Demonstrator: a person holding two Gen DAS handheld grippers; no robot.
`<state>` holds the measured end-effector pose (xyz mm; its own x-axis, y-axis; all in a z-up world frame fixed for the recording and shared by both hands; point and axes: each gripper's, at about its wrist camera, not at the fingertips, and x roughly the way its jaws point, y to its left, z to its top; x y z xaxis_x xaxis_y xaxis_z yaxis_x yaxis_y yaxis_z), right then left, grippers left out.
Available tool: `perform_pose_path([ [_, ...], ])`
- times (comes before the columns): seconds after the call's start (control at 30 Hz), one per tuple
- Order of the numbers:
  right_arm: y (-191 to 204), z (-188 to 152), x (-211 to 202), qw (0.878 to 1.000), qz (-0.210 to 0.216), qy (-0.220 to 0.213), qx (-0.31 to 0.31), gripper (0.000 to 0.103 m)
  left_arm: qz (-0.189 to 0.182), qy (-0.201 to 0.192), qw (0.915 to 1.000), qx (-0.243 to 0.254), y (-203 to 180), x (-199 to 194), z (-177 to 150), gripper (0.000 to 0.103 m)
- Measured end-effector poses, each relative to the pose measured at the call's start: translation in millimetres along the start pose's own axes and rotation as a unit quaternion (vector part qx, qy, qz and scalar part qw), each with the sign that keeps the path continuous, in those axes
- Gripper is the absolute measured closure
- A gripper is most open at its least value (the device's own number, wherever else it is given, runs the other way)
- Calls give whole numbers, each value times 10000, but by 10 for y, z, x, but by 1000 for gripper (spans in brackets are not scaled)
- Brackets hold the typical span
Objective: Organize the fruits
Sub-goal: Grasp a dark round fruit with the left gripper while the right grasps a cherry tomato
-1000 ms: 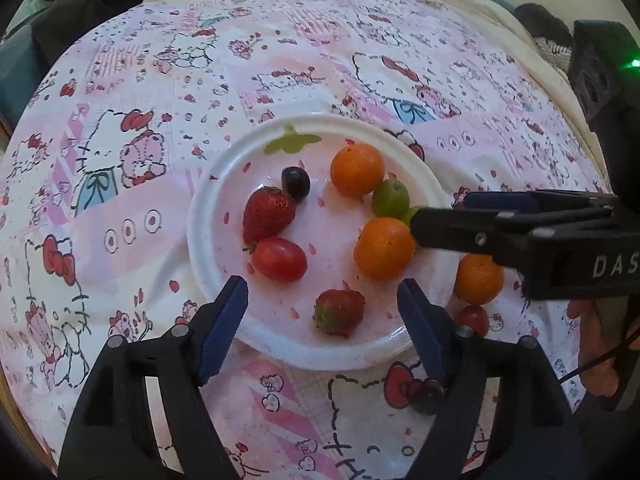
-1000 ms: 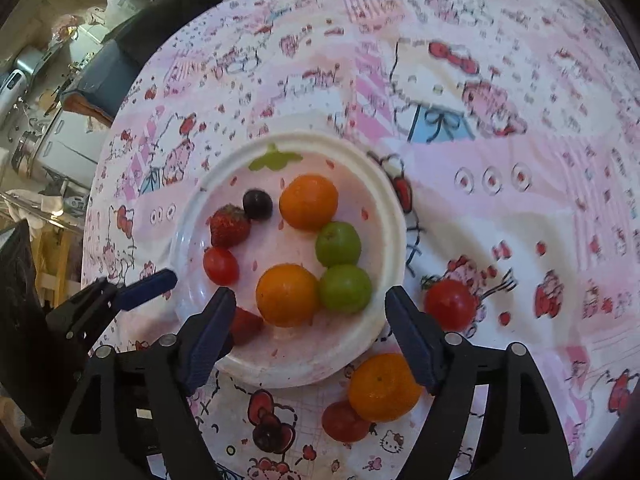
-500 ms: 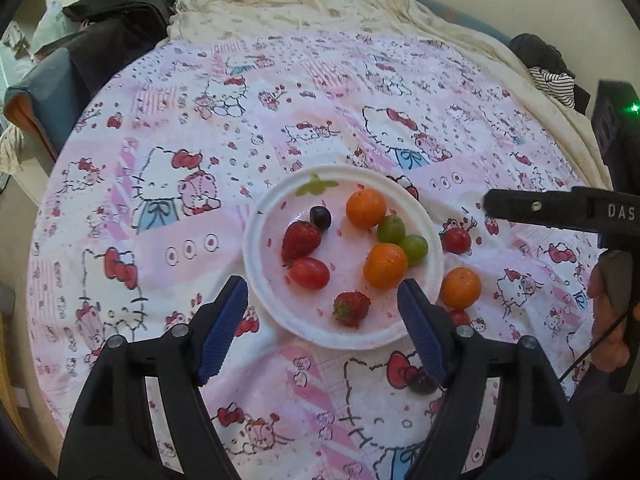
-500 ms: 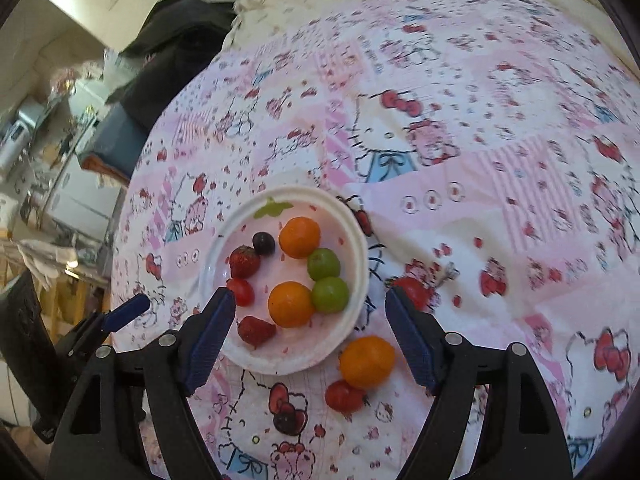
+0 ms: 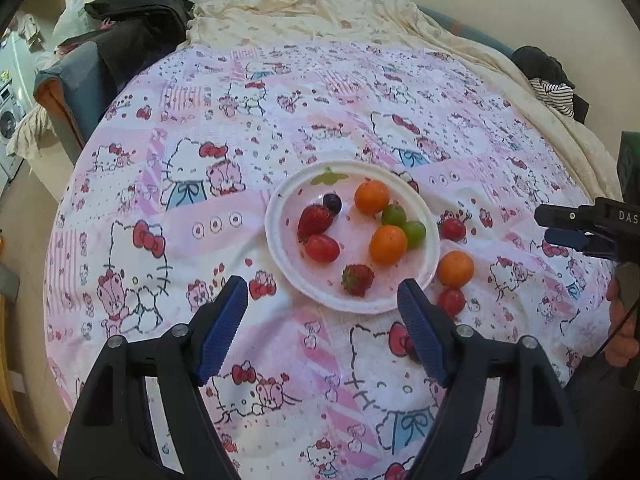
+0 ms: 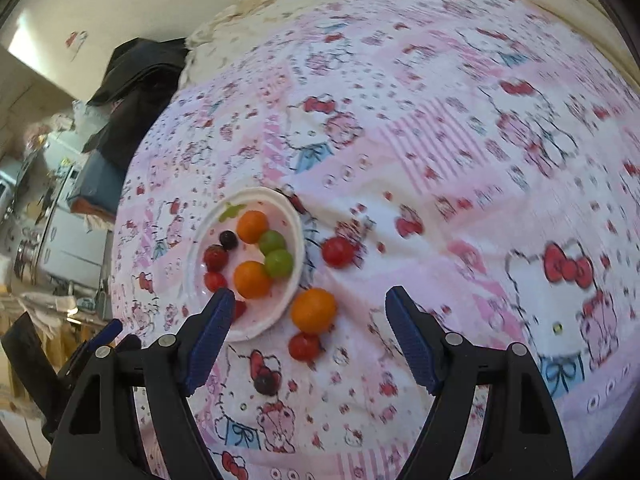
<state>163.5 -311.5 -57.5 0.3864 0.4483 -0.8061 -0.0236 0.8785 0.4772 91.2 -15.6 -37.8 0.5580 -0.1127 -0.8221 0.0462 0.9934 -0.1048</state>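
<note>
Both grippers being drawn up and back from plate; scene shrinking versus earlier frames. Left gripper jaws wide, empty; right gripper likewise. Orange and 2 tomatoes being left on bedspread beside plate; sorting judged unfinished.

Soft daylight, fisheye warp, right view blurred

White round plate flat on pink cartoon-print bedcover. On plate: two oranges, two green grapes touching, dark grape, two strawberries, red tomato. Off plate, on cover at its right: orange just beside rim, red tomato beyond it, second red tomato nearer camera. All fruit whole, at rest.
</note>
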Motion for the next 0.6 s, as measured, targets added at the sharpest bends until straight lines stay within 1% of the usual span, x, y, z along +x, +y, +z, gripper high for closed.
perform_pose_path([
  [0.07, -70, -41, 12, 9999, -67, 55, 112, 23, -67, 112, 9999, 35, -25, 39, -54, 29],
  [0.17, -138, -75, 22, 9997, -36, 83, 205, 23, -60, 272, 9994, 194, -110, 125, -154, 28],
  [0.3, -187, -97, 38, 9996, -126, 96, 228, 23, -319, 650, 9963, 466, -294, 308, -316, 29],
  [0.43, -235, -98, 38, 9993, -146, 137, 317, 23, -694, 983, 9897, 772, -575, 526, -472, 30],
  [0.53, -256, -89, 12, 9992, -98, 108, 374, 23, -875, 1142, 9852, 936, -768, 687, -535, 46],
  [0.6, -253, -85, 1, 9992, -85, 95, 374, 23, -780, 1151, 9851, 1015, -864, 800, -575, 47],
])
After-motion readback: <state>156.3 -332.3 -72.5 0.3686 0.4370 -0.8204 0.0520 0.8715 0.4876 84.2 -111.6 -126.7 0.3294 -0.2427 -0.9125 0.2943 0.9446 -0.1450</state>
